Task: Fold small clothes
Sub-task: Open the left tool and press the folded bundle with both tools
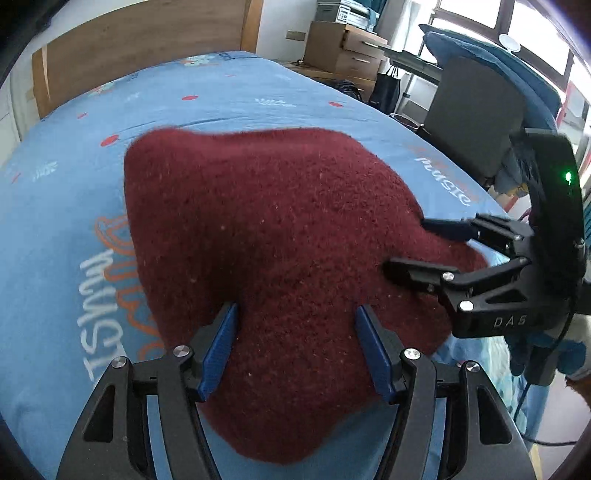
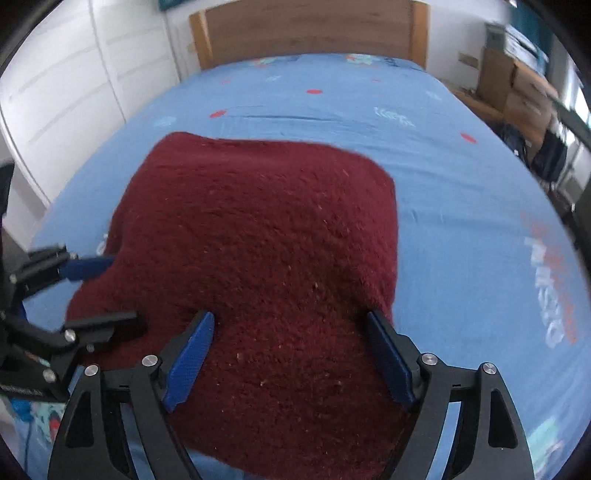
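A dark red fuzzy knit garment [image 1: 269, 236] lies spread on the blue bed sheet [image 1: 55, 229]; it also shows in the right wrist view [image 2: 266, 251]. My left gripper [image 1: 297, 317] is open, its blue-padded fingers over the garment's near edge. My right gripper [image 2: 291, 325] is open over the garment's near edge too. The right gripper shows in the left wrist view [image 1: 406, 243] at the garment's right side, open. The left gripper shows in the right wrist view [image 2: 107, 291] at the garment's left side. Neither holds cloth.
The bed has a wooden headboard [image 2: 310, 29] at the far end. White wardrobe doors [image 2: 74, 92] stand left of the bed. Cardboard boxes [image 1: 343, 48], a dark chair [image 1: 476, 110] and bags stand right of the bed.
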The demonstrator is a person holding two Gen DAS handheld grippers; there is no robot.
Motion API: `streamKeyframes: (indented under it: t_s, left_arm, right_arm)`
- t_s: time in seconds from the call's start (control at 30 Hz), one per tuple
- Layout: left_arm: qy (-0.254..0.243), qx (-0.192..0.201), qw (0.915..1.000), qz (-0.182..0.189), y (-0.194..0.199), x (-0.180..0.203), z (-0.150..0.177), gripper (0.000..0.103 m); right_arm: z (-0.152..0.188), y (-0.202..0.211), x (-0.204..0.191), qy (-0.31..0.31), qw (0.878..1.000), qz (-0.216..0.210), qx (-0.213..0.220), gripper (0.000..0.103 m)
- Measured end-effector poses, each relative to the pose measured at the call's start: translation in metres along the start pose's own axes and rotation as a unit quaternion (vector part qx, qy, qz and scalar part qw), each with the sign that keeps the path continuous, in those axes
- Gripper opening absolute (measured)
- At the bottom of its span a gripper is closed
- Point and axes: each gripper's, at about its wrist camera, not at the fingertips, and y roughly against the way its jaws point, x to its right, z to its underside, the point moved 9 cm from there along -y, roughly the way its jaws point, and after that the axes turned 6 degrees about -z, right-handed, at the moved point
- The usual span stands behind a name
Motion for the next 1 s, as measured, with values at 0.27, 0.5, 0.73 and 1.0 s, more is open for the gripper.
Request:
streamKeyframes:
  t_s: [0.27,0.5,0.73,1.0]
  left_arm:
    - [-0.002,0.005,0.9999,-0.009,0.009,0.008,0.001,0.058]
    - [0.016,0.03,0.9994,0.0,0.034,-0.001,-0.015,0.058]
    - [0.017,0.023,0.9996,0.006,0.021,0.011,-0.009,0.058]
    - [0.031,0.014,0.9994,-0.002,0.014,0.006,-0.003,0.058]
  right_arm:
    - [0.022,0.012,-0.001,-0.003,1.0,-0.007,-0.008,0.085]
    - [0.012,0.044,-0.004,0.032,0.999,0.005,-0.026,0.086]
    - [0.001,0.049,-0.013,0.021,1.0,-0.023,0.001,0.085]
    - [0.019,0.009,0.0,-0.012,0.999,-0.017,-0.028,0.094]
